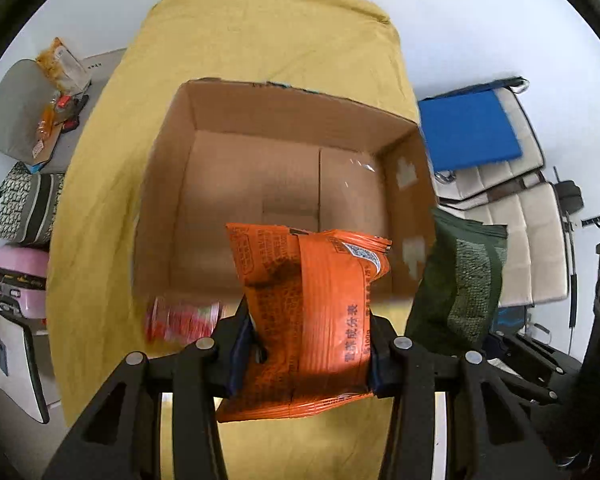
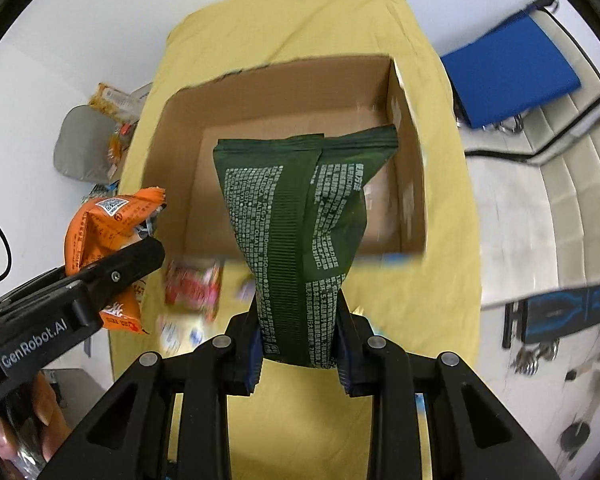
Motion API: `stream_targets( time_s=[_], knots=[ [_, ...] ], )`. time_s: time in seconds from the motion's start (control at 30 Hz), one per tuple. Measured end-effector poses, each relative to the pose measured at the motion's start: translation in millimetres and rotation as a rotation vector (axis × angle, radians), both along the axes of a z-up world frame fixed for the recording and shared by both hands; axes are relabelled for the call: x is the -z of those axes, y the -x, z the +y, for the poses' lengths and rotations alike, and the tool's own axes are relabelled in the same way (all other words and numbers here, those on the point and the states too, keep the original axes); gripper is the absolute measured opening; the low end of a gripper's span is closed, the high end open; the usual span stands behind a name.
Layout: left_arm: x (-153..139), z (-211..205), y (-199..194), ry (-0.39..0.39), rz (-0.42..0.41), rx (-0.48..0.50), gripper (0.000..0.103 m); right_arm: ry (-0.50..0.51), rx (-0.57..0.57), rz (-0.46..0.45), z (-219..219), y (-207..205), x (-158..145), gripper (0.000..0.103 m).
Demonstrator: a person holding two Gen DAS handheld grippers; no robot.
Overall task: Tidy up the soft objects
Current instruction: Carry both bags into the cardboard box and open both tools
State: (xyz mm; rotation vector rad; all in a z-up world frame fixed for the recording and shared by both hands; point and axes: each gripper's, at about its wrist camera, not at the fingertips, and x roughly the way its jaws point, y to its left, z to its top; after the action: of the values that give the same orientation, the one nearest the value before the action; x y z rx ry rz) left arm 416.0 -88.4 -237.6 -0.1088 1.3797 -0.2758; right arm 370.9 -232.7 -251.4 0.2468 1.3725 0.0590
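Note:
My left gripper (image 1: 310, 354) is shut on an orange snack packet (image 1: 312, 312) and holds it above the near edge of an open cardboard box (image 1: 284, 200). My right gripper (image 2: 298, 350) is shut on a dark green snack packet (image 2: 300, 224) and holds it above the box (image 2: 180, 152) too. The green packet shows at the right of the left wrist view (image 1: 458, 288). The left gripper with the orange packet (image 2: 108, 220) shows at the left of the right wrist view. The box looks empty inside.
The box stands on a table under a yellow cloth (image 1: 260, 40). A red and white packet (image 1: 180, 318) lies on the cloth before the box, with more small packets (image 2: 180, 332) nearby. Bags and clutter (image 1: 40, 120) stand left, cushions (image 1: 500, 184) right.

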Motion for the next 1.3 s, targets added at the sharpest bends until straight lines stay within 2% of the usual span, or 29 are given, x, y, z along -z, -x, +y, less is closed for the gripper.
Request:
stream_targets(
  time_s=[0.1,0.33,0.47,0.6,0.7,0.83,0.9,0.97,1.2,1.23,1.27,1.3],
  knots=[
    [30,-12,-44,0.024,0.049,-0.002,0.042,0.011,-0.012,0.011,-12,-47,23,0.031],
    [101,-36,-115,0.044,0.138,-0.014,0.042,0.006,-0.022,0.069,-34,-131,97,0.031],
    [130,-42,-134,0.035,0.167,-0.026,0.042,-0.005,-0.012,0.112,-46,-159,128,0.031],
    [147,-43,-142,0.03,0.178,-0.032,0.042,0.007,-0.028,0.137,-47,-172,147,0.031],
    [153,-46,-141,0.023,0.168,-0.022,0.044,0.029,-0.05,0.146,-45,-178,160,0.031],
    [154,-49,-138,-0.033,0.145,-0.028,0.045,0.055,-0.074,0.15,-44,-184,171,0.032],
    [156,-51,-134,-0.045,0.162,-0.02,0.047,0.055,-0.075,0.151,-43,-183,172,0.036],
    [154,-50,-130,-0.056,0.154,-0.021,0.052,0.053,-0.075,0.144,-45,-183,173,0.049],
    [129,-41,-107,-0.055,0.112,-0.027,0.071,0.063,-0.078,0.128,-46,-173,160,0.057],
    [126,-40,-105,-0.055,0.109,-0.028,0.073,0.07,-0.081,0.125,-45,-168,157,0.068],
    [122,-38,-100,-0.052,0.105,-0.03,0.08,0.074,-0.081,0.123,-50,-166,152,0.082],
    [116,-32,-91,-0.047,0.095,-0.037,0.088,0.077,-0.076,0.116,-51,-158,148,0.087]
  ],
)
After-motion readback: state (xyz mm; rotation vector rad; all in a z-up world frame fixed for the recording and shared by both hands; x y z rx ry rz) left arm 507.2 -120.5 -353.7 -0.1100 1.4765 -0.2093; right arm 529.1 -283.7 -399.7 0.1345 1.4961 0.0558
